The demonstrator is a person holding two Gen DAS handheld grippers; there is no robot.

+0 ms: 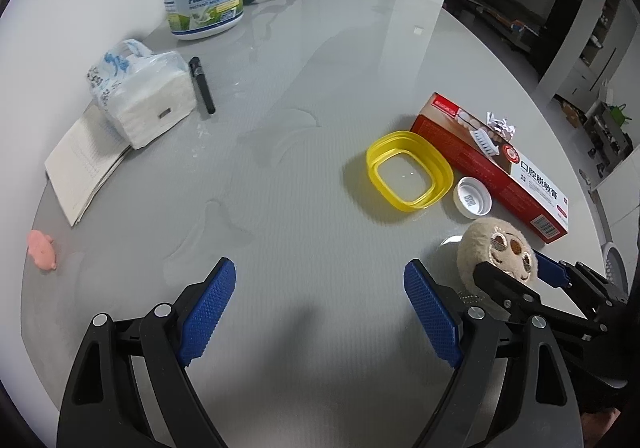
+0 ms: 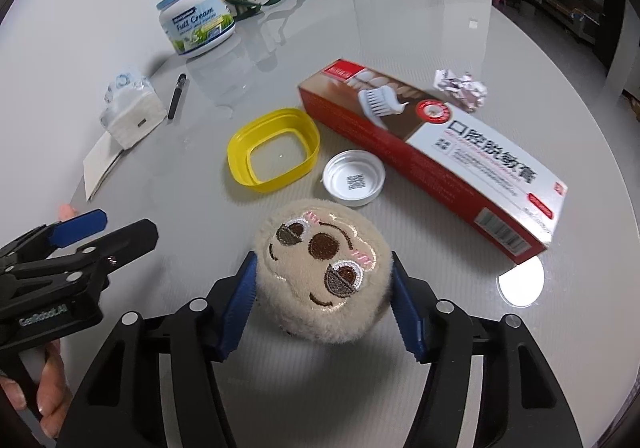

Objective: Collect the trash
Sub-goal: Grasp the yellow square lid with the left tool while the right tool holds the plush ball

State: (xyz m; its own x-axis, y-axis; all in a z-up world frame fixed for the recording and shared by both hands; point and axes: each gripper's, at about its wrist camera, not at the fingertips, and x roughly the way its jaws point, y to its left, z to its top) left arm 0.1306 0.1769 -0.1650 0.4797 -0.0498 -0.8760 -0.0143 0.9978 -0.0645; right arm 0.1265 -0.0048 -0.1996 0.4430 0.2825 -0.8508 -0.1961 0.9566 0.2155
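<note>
plush (image 2: 324,276): between right gripper (image 2: 324,288) pads, both touching, clamped
left gripper (image 1: 320,312): wide apart, empty, beside plush

Left tool (image 1: 320,302) wide open, empty; right tool (image 2: 322,288) pads touching plush.

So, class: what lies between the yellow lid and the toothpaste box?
A white bottle cap, open side up, lies between the yellow lid and the toothpaste box; clearest in the right wrist view.
</note>
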